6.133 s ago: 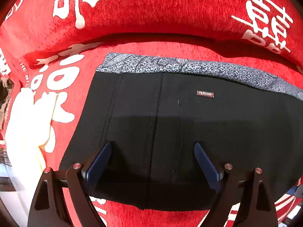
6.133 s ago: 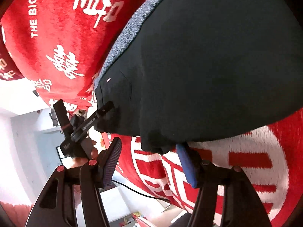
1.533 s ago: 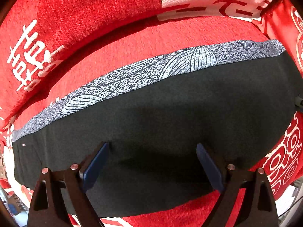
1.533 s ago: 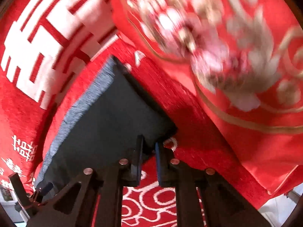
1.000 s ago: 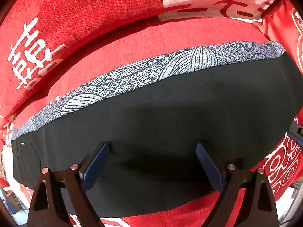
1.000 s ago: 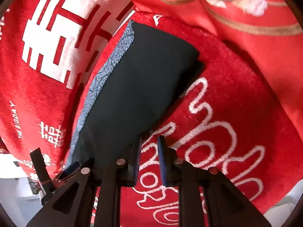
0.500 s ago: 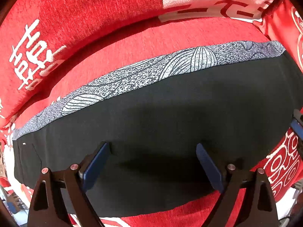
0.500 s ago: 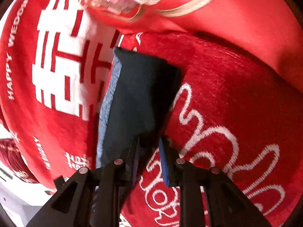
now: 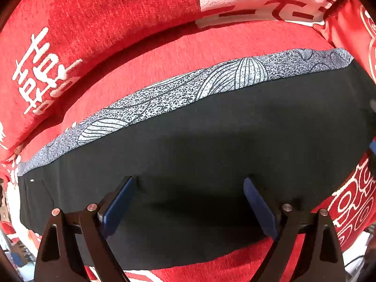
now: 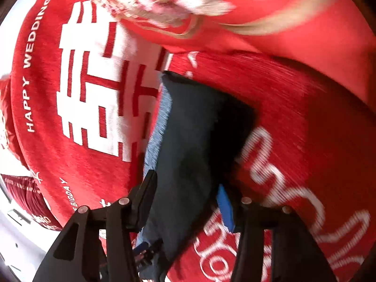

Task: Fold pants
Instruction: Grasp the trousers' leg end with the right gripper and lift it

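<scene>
The near hem of the black pants [image 9: 211,145] is covered by the arms of the left tool [image 9: 189,202]. The left end of the pants is cut off behind that tool's left arm; the right end is lost at the frame edge.

In the right wrist view, motion blur is present throughout. The floral cushion [image 10: 164,2] above the right tool [image 10: 185,199] is smeared, and its pattern cannot be resolved. Contact between the pads of this tool and the pants cannot be confirmed.
</scene>
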A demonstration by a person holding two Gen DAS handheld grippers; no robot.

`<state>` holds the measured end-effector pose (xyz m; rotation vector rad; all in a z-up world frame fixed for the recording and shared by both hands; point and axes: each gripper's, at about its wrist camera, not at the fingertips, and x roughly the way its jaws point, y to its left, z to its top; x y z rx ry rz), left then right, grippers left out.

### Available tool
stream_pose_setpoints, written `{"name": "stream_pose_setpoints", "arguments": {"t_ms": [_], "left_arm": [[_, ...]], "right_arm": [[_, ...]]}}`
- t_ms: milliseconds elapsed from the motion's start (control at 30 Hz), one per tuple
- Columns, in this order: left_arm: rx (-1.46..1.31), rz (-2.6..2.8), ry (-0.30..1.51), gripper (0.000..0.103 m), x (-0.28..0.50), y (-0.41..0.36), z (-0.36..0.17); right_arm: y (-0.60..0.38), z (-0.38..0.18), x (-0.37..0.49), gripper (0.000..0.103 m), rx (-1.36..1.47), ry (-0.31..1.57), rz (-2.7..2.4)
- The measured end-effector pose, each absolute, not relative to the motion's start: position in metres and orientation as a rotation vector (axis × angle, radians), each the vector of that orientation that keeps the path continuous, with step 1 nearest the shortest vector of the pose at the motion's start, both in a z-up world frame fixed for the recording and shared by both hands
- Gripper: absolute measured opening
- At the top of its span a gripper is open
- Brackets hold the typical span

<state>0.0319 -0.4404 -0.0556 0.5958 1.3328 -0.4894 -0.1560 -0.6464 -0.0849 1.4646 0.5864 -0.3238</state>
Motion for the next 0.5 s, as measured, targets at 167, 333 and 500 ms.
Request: {"name": "stream_pose_setpoints", "arguments": {"t_ms": [167,333,500], "left_arm": [[0.582,-0.503,1.345,0.089,0.035,-0.438,-0.053],[0.48,-0.572,1.336,0.051,0.037,-0.447,-0.025],[0.379,-0.624,1.313,0.052,0.032,-0.476,-0.026]], "right_arm": [[-0.654,-0.09,-0.139,0.036,1.498,0.61,-0.31],[-0.657,-0.087,-0.142,0.014,1.503,0.665,-0.303],[-0.655,-0.059,-0.129,0.014,1.408,0.666,-0.244]]}}
